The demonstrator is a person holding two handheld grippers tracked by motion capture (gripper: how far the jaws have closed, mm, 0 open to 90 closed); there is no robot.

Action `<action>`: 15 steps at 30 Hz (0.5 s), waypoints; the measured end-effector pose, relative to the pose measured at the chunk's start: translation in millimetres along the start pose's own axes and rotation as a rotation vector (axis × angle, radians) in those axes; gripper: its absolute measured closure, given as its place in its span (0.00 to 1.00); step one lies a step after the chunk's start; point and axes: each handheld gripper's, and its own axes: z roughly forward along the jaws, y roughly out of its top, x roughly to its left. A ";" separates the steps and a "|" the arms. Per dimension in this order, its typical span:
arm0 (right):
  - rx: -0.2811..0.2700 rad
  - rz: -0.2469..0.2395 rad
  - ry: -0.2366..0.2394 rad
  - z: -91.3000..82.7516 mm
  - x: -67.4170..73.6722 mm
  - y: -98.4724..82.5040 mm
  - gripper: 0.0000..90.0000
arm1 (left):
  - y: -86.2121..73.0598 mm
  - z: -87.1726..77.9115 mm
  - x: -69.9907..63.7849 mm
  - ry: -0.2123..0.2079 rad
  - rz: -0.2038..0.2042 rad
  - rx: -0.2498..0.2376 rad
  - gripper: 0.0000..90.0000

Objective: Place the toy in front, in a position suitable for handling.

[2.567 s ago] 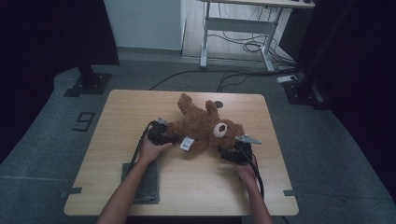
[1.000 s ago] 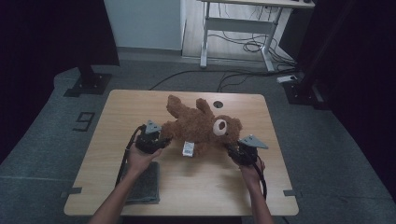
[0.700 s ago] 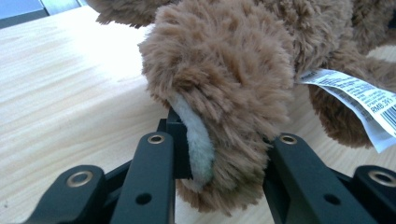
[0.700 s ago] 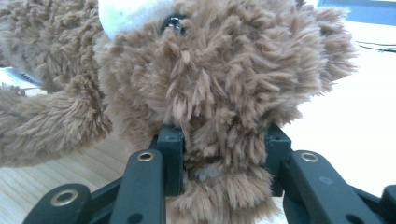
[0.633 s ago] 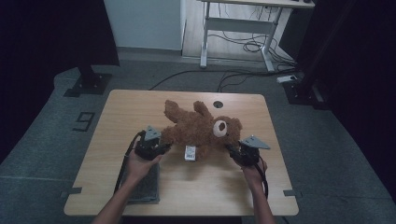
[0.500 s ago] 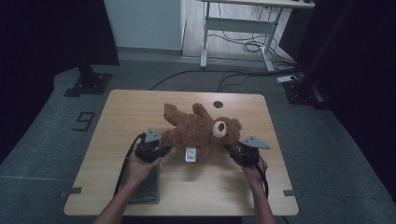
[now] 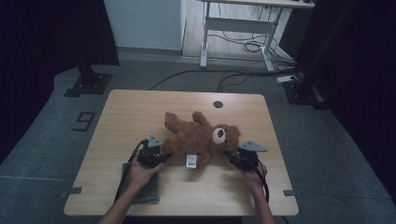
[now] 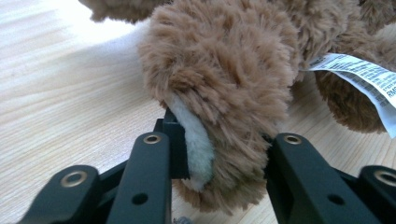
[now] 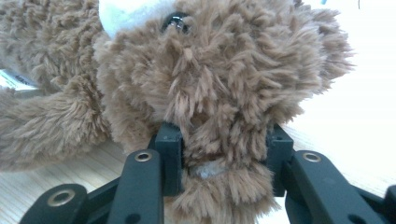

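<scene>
A brown teddy bear lies on its back on the wooden table, with a white label hanging from its side. My left gripper grips one paw. In the left gripper view the paw with its cream sole fills the gap of the left gripper. Its jaws have just been opening a little, but both pads still press the fur. My right gripper is shut on a furry part just below the bear's head. In the right gripper view that fur bulges between the jaws of the right gripper.
A grey folded cloth lies at the table's near left edge under the left forearm. A round cable hole sits near the far edge. A desk frame and cables stand on the floor beyond the table.
My left gripper has come down and toward the near edge, pulling the bear's paw with it. The bear now lies lower and flatter. The right gripper has barely moved.
</scene>
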 end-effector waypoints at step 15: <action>0.012 0.029 0.011 1.9 -6.3 -10.2 0.51 | -25.5 -42.9 -0.3 0.063 -0.019 -0.053 0.34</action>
